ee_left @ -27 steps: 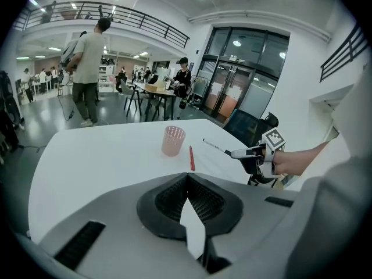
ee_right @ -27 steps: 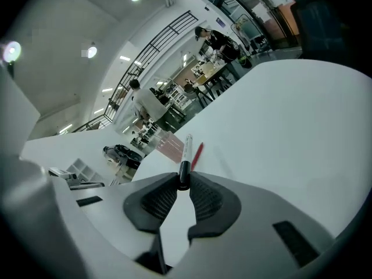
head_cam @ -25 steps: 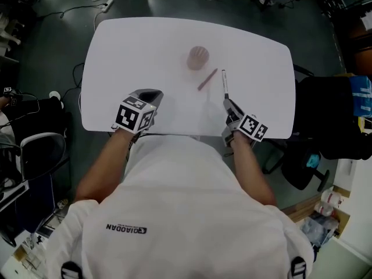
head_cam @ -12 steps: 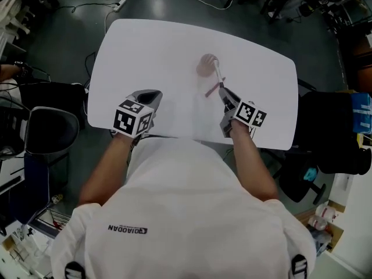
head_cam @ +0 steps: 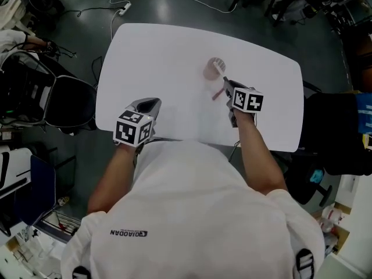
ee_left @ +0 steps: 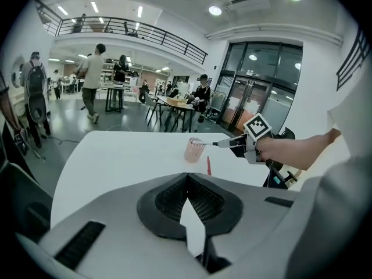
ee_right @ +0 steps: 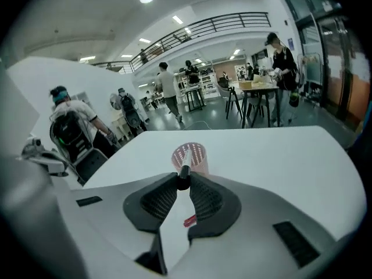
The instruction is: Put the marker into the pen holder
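Table: a white, round-cornered tabletop (head_cam: pixel 163 57) stood on a dark grey floor (head_cam: pixel 75 39).
Pen: a slim red pen (head_cam: pixel 218 94) lay flat on it.
Chair: a black office chair (head_cam: pixel 65 104) stood near its left edge.
Cable: a white power strip (head_cam: pixel 122 8) lay on the floor.

Room inventory:
- dark grey polished floor (head_cam: pixel 145 4)
- white rounded-corner table (head_cam: pixel 157 57)
- black office chair (head_cam: pixel 64 106)
- black-railed mezzanine balcony (ee_left: pixel 151 31)
- dark-framed glass doors (ee_left: pixel 261 80)
- round ceiling lamps (ee_left: pixel 216 10), lit

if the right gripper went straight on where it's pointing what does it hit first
Most likely the pen holder: the marker held in the right gripper points at its mouth, so the marker's tip would reach it first. Depth is hard to judge.
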Demonstrator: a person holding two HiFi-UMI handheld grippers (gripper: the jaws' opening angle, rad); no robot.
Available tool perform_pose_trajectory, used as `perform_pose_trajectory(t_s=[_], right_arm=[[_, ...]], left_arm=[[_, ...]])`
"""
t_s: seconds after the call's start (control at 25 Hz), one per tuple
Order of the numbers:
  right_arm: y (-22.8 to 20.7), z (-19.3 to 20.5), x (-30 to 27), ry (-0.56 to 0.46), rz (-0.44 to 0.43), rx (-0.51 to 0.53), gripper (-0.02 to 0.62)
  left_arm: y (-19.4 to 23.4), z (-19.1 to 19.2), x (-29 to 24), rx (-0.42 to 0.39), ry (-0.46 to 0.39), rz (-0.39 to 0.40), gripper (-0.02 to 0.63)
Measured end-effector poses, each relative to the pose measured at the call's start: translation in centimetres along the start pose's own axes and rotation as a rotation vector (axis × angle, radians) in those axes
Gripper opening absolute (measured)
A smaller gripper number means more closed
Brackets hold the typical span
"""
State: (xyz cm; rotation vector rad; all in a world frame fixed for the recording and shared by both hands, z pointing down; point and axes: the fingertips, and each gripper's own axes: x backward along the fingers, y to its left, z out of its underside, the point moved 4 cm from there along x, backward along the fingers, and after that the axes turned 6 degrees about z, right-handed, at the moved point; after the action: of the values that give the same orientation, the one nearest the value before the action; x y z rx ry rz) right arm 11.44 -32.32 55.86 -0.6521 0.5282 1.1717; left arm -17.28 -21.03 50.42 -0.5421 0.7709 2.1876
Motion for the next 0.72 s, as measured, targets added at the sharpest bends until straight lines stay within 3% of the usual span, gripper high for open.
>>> perform_pose_trajectory(t_s=[0.2,0.32,0.4,0.72], right_arm=[[0.1,-0.7,-0.6,-0.003,0.059,0.105,0.086],[0.1,-1.2,-0.5,-0.018,0.074,0.121,0.132],[0.4,-1.4,-0.4,-0.03,0.062,0.128,0.155],[2.5,-2.3,3.0,-0.132,-0.049,0.074,0.144]], left_arm=[[0.2,0.3,0.2,-0.012,0.009,-0.003,0.026],[0.2,0.2,0.1,-0.018,0.015,0.005,0.026],[0.2,0.1,0.0,-0.024,0.017,0.011,0.026],[-0.2,-0.6,-1.1,-0.039,0.026,0.052,0.026]])
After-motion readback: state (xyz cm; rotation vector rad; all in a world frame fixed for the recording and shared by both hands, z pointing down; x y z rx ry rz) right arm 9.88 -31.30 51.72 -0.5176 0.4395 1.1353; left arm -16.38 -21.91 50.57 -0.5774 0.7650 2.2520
